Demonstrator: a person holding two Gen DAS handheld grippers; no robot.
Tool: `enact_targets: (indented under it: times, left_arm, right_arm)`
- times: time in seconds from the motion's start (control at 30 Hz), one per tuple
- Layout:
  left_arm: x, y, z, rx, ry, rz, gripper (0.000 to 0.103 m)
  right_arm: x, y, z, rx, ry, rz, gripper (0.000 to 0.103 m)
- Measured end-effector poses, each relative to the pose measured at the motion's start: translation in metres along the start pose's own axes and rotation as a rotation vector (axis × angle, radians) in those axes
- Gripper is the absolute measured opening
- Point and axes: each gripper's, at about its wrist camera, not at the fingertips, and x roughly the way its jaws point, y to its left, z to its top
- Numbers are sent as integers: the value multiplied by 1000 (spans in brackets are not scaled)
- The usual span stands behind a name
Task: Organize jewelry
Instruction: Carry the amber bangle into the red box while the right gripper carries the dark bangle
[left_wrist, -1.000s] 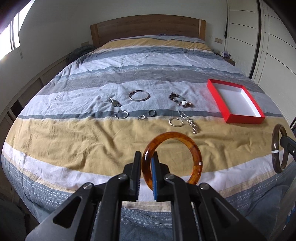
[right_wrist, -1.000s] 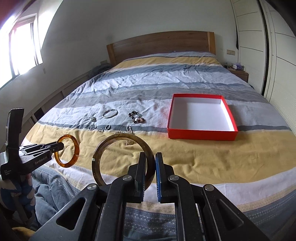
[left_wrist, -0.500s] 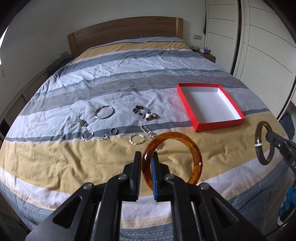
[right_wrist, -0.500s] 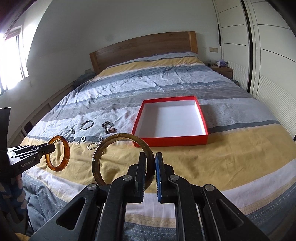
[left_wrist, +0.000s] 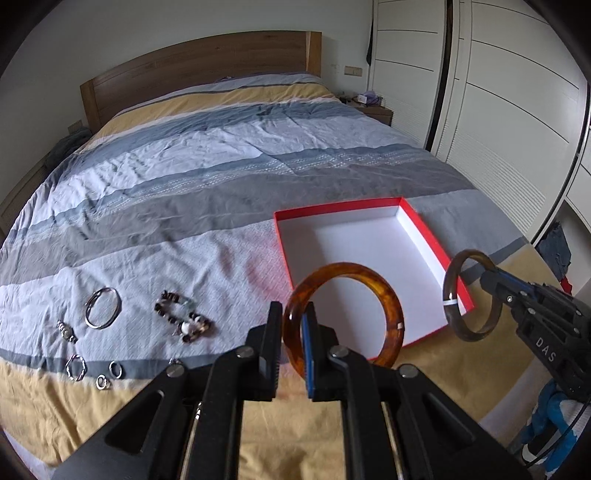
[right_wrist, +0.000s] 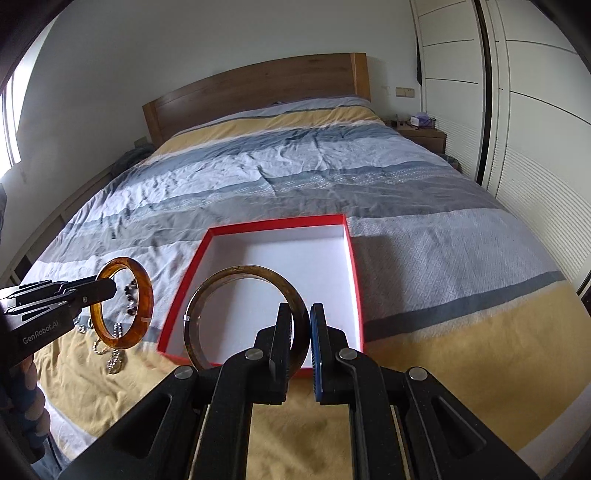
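Striped bed, red box, two bangles held above it.

The bed (left_wrist: 221, 177), with a wooden headboard (right_wrist: 258, 92) and white wardrobe doors (left_wrist: 498, 110) at 3 o'clock, wears a wrinkled blue, grey and yellow cover. A shallow red box (left_wrist: 424, 229) with a white inside lies on it. The left tongs (left_wrist: 292, 341) clamp a glossy amber bangle (left_wrist: 391, 306); the right tongs (right_wrist: 300, 334) clamp a darker brown bangle (right_wrist: 236, 273), both over the box's near edge. Small rings and a bead bracelet (left_wrist: 183, 319) lie at 9 o'clock.
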Motion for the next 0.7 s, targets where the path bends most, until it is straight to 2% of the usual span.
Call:
enact_targets:
  times: [0.37,0.7]
  left_arm:
    - [81,-25,5,28,88,19,9]
    - [114,-36,-12,37,167,34,10]
  right_arm:
    - [74,-14,2,-65,96,-63,10]
    - [101,-5,-6,-182,176,-127,9]
